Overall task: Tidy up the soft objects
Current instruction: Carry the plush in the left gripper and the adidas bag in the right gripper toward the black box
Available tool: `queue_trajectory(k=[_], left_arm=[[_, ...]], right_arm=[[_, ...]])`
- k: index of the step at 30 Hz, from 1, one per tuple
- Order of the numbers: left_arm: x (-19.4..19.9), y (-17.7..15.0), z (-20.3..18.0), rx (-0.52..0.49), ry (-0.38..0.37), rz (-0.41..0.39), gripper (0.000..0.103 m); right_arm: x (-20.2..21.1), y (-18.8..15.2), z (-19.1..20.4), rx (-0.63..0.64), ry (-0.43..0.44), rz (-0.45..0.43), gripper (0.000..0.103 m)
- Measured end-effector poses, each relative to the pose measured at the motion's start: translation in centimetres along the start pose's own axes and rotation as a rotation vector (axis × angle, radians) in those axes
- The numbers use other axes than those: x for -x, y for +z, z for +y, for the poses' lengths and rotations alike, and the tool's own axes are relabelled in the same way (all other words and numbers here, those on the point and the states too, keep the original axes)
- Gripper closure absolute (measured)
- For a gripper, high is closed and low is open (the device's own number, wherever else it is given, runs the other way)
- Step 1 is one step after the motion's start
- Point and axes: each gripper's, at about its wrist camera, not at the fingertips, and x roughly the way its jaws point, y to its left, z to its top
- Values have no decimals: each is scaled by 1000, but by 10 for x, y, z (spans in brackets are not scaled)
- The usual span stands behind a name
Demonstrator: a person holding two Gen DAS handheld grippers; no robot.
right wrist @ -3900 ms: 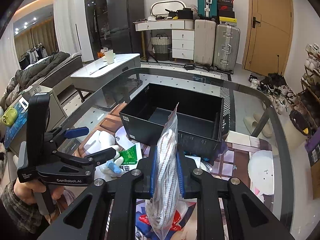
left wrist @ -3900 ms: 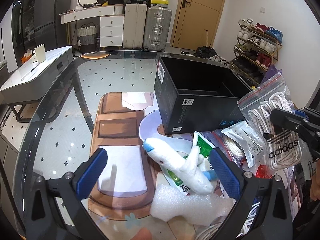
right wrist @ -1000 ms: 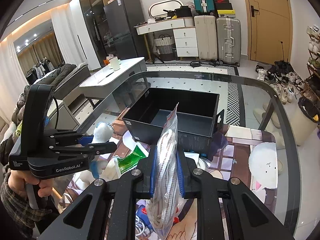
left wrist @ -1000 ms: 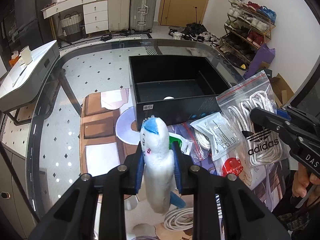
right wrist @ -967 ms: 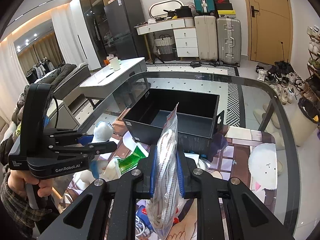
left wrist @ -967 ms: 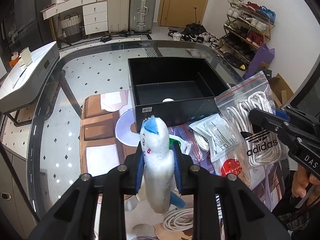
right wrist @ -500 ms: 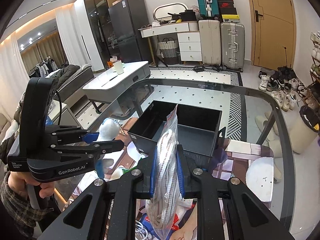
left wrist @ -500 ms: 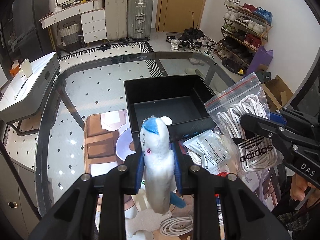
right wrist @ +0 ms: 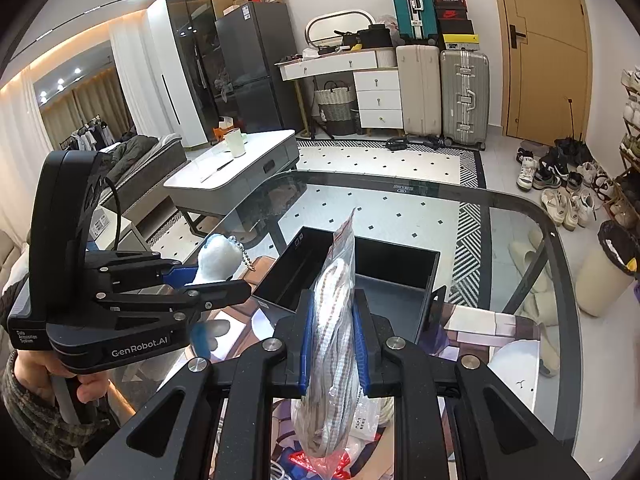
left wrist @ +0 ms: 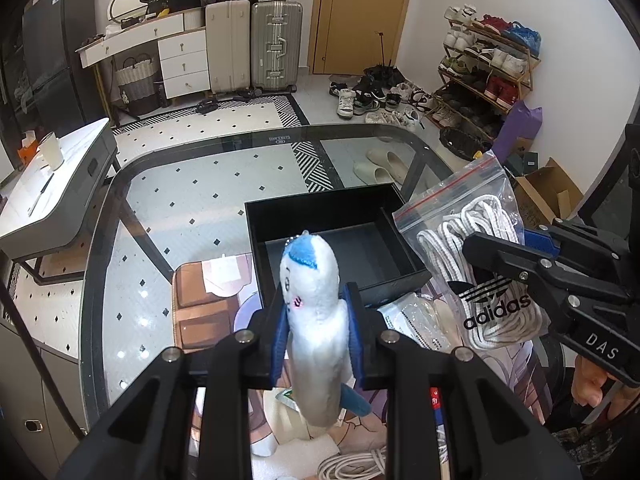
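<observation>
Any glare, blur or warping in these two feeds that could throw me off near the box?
Left wrist view: sharp, strong fisheye bending at the edges; small ceiling-light glints on the glass table, black box interior dark. Right wrist view: sharp too, rim vignetted black; the table reflects and shows floor tiles through it, so its surface is hard to read.

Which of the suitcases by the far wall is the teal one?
The teal suitcase is the one raised up on top, above the cream suitcase and the silver suitcase, which stand side by side on the floor.

Left tool (left wrist: 316,332), right tool (right wrist: 331,344): both clamped, raised.
</observation>
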Motion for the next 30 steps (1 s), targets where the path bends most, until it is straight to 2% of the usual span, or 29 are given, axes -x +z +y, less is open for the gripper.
queue_trajectory(k=[17,30], left_arm=[[-19,35,3,-14,-8,-6,79],[-51,54,7,-14,-19,20,79]], right_arm=[[-19,22,-18,-36,-3,13,86],[-55,47,-23,-46,9,35,86]])
